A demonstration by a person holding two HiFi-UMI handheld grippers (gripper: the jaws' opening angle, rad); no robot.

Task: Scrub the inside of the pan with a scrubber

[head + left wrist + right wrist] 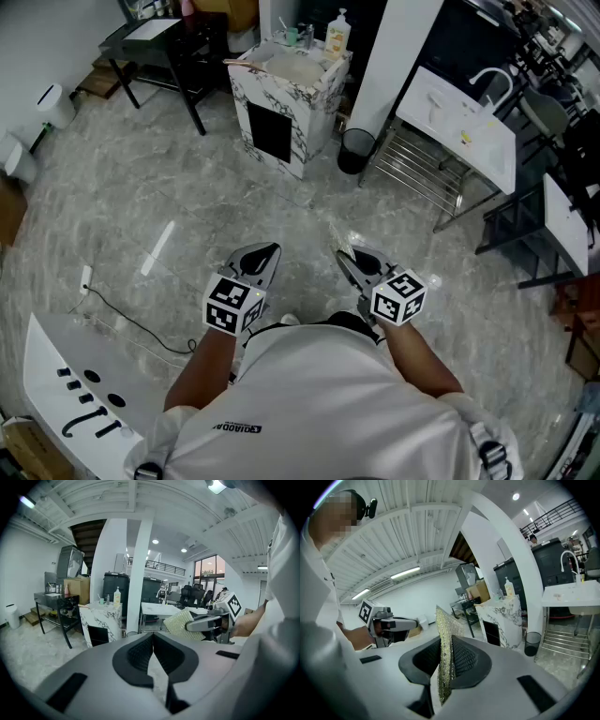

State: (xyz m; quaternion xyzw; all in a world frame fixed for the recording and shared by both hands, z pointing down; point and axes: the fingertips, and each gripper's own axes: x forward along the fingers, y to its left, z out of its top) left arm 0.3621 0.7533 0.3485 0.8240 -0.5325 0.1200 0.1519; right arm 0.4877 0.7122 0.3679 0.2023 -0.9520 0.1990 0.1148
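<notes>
No pan shows in any view. I stand on a grey marbled floor with both grippers held out at waist height. My right gripper (349, 260) (446, 656) is shut on a yellowish mesh scrubber (446, 637), which stands on edge between the pads and sticks out past the tips. From the left gripper view the same scrubber (178, 623) shows as a pale pad in the right gripper (190, 626). My left gripper (267, 253) (153, 643) is shut with nothing between its pads. It appears in the right gripper view (411, 622), level and to the left.
A marble-patterned counter (286, 89) with a soap bottle (337, 36) stands ahead. A black bin (355, 150), a wire rack (422, 178) and a white sink unit (464, 122) are to its right. A black table (173, 47) is far left, a white board (56, 375) near left.
</notes>
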